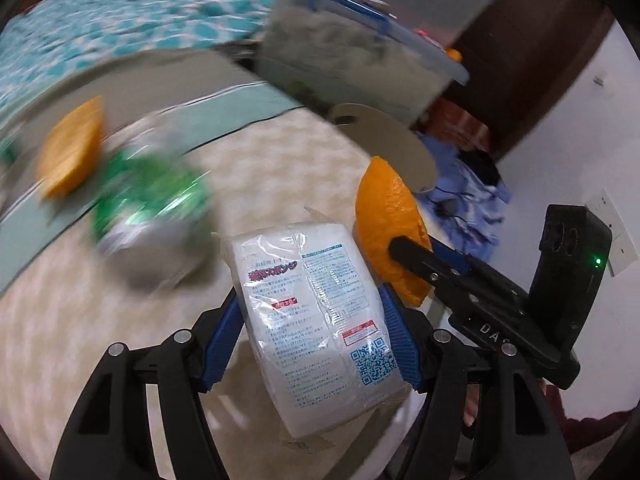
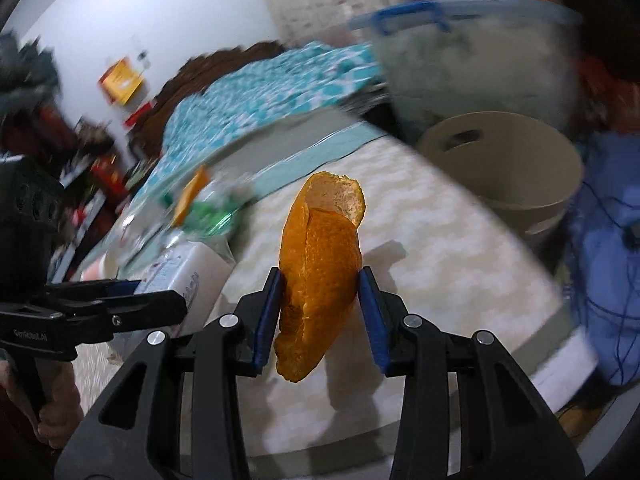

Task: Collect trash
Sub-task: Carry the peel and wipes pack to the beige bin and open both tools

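**Both grippers loaded above the table**

My left gripper [image 1: 312, 328] has its blue pads pressed against both sides of a white sponge pack [image 1: 316, 320] in clear film, printed with blue text and a QR code; the pack is held above the pale checked table [image 1: 288, 148]. My right gripper [image 2: 320, 312] is clamped on a piece of orange peel [image 2: 320, 280], standing roughly upright between the pads with its pithy inner face showing at the top. In the left wrist view the two loads sit just beside each other, the peel to the right of the pack.

Past the peel stands a beige round bin [image 2: 500, 168] with a handle slot in its wall; I can see only bare inside wall, and its bottom is hidden. Behind it is a large clear lidded tub [image 2: 480, 64] with a blue clip handle, holding something pale and grey that I cannot identify through the blur.

Still on the table are a green and silver wrapper [image 1: 152, 208] and a second orange piece [image 1: 72, 148], both smeared by motion, so I cannot tell whether they touch. A teal patterned bedspread [image 1: 120, 20] lies beyond, and blue cloth [image 2: 608, 264] sits at the right, cut off by the frame edge.
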A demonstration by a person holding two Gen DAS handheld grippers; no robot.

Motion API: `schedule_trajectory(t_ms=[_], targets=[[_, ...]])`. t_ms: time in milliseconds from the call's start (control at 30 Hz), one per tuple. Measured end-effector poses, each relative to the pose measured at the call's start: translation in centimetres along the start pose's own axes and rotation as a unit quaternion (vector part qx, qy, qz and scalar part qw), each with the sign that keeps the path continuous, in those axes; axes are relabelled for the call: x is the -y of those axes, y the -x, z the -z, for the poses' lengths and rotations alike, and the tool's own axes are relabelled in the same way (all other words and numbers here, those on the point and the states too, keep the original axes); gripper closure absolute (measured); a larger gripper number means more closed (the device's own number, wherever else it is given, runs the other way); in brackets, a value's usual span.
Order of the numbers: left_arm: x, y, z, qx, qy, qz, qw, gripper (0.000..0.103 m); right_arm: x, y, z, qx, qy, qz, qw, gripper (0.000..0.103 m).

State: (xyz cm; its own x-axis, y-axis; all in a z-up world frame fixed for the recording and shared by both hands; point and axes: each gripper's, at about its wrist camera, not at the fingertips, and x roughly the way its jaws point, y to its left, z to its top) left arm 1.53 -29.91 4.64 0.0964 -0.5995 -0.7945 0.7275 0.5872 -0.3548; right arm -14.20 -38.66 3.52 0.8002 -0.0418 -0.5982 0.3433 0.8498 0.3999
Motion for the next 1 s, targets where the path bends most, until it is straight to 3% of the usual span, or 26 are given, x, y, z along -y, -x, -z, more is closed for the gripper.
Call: schedule_trajectory(t_ms=[300,333,433,467,533,667,767,900,1000], targets=[[5.2,-10.8,-11.8,-0.038,-0.032,0.045,0.9978,0.036,12.1,-1.4,-7.4,0.032,-0.12,0.039,0.992,0.062],[5.8,-12.0,-12.8,-0.039,-0.036,0.044,0.9976,0.035,13.0,-1.9,-7.9,0.032,-0.132,0.039,0.99,0.059],[7.2,-15.1,-15.1,-0.044,-0.053,0.027,0.9973,0.025,15.4,-2.8,-9.1,0.038,-0.168,0.035,0.984,0.037],[7.6,-16.0,-15.7,-0.047,-0.057,0.008,0.9972,0.018,15.9,-2.6,-9.3,0.046,-0.177,0.042,0.982,0.035],[7.7,-16.9,-16.5,-0.049,-0.056,-0.01,0.9972,0.018,16.3,-1.7,-9.5,0.065,-0.179,0.051,0.98,0.036],[7.2,-14.7,-16.6,-0.026,-0.039,0.014,0.9988,0.018,15.2,0.5,-9.6,0.098,-0.161,0.06,0.98,0.036],[6.2,-11.1,-15.3,0.002,-0.034,0.027,0.999,0.018,13.9,0.8,-9.2,0.098,-0.15,0.039,0.983,0.037],[3.5,-5.9,-11.7,0.023,-0.014,0.045,0.9986,0.018,10.0,-1.9,-8.6,0.043,-0.125,-0.024,0.991,0.048],[-0.1,-1.4,-8.6,0.045,0.016,0.032,0.9983,0.018,5.5,-5.3,-8.0,-0.014,-0.089,-0.067,0.994,0.061]])
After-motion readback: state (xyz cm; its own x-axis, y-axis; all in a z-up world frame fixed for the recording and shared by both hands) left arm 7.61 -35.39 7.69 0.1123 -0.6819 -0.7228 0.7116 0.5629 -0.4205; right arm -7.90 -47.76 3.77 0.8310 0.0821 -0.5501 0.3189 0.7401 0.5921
